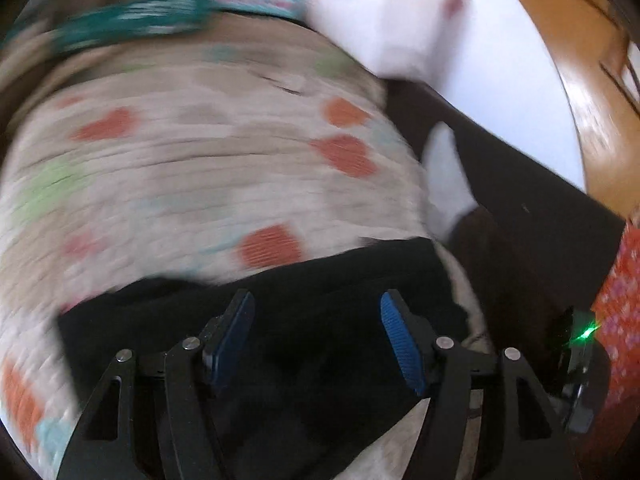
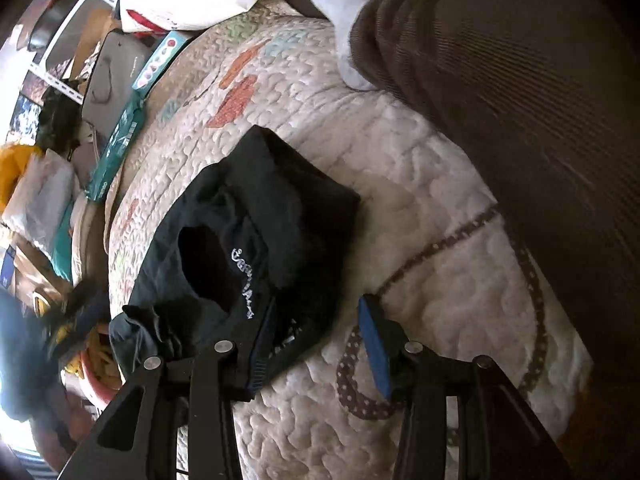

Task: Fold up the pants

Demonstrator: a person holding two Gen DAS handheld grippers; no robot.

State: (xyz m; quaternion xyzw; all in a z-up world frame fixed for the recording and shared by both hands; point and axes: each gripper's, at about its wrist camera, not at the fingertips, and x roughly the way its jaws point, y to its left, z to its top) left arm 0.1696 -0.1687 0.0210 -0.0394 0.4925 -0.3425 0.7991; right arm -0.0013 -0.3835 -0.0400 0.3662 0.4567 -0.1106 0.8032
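While both tongs, left gripper and right gripper, gape empty, pinch the black pants at mid-frame by matched hem corners.

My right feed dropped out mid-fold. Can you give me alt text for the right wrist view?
The right claw is open over the near edge of the black pants, which lie bunched on a cream quilt. A white-socked foot rests on the quilt's far side.
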